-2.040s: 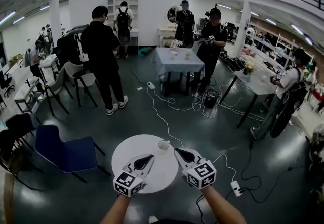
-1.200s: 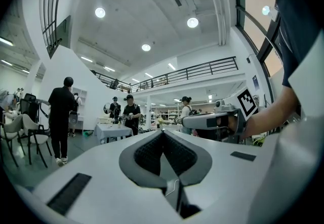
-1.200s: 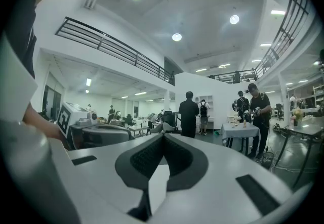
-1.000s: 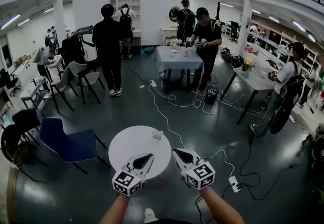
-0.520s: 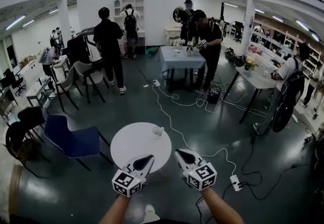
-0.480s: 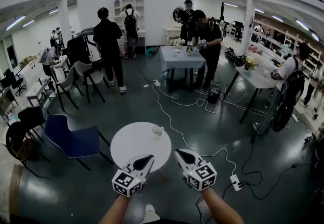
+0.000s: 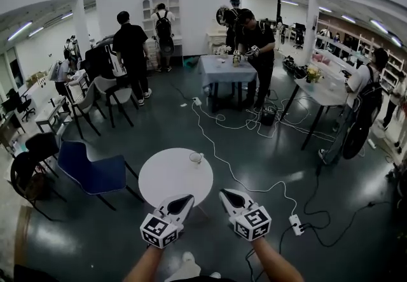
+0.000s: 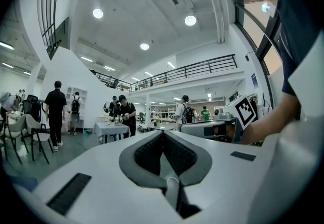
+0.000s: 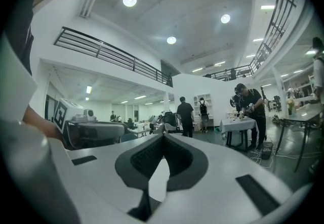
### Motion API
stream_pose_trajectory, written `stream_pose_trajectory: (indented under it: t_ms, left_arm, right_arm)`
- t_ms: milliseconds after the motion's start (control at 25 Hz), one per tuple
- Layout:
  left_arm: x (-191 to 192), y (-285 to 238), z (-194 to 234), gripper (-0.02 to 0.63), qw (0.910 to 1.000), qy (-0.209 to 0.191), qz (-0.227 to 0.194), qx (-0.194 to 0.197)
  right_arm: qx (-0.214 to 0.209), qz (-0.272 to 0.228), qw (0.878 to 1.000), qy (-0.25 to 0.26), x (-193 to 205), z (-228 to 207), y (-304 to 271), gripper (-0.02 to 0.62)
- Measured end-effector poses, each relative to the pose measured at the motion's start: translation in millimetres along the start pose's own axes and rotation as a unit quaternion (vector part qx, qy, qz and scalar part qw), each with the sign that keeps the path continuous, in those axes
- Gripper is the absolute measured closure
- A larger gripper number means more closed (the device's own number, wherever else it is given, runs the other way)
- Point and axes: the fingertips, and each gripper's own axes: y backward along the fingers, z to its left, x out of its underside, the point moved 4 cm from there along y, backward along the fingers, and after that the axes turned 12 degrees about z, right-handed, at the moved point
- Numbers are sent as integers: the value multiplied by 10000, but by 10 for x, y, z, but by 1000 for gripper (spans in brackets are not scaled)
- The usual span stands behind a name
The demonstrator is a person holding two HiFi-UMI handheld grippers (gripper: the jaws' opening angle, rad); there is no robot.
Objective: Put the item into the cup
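Observation:
A small white cup (image 7: 196, 157) stands near the far right edge of the round white table (image 7: 166, 179) in the head view. Both grippers hang side by side at the table's near edge, pointing level toward it. My left gripper (image 7: 187, 198) is shut with nothing between its jaws; in the left gripper view its tips (image 8: 162, 132) meet. The right gripper (image 7: 224, 193) is shut and empty too, with its tips (image 9: 163, 135) touching in the right gripper view. No loose item shows on the table or in either gripper. The cup is out of sight in both gripper views.
A blue chair (image 7: 90, 172) stands left of the table. A white cable (image 7: 219, 160) snakes over the dark floor to a power strip (image 7: 296, 224) at the right. Several people stand at far tables (image 7: 224, 70). My shoe (image 7: 189, 259) shows below.
The table and cup have slid farther up and away in the head view. The grippers, once over the tabletop, now sit at its near edge, still shut.

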Motion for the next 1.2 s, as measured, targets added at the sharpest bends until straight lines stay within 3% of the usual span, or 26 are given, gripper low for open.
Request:
stream_pose_trajectory:
  t_ms: [480,1200]
  left_arm:
    - [78,-13,-218,589,10000,56,45,25]
    - [-15,203,137,589,9998,157,-111,23]
  right_arm:
    - [142,19,9999,-65,157,-76,225,580]
    - [256,-40,9996,93,-164,122,-62,580]
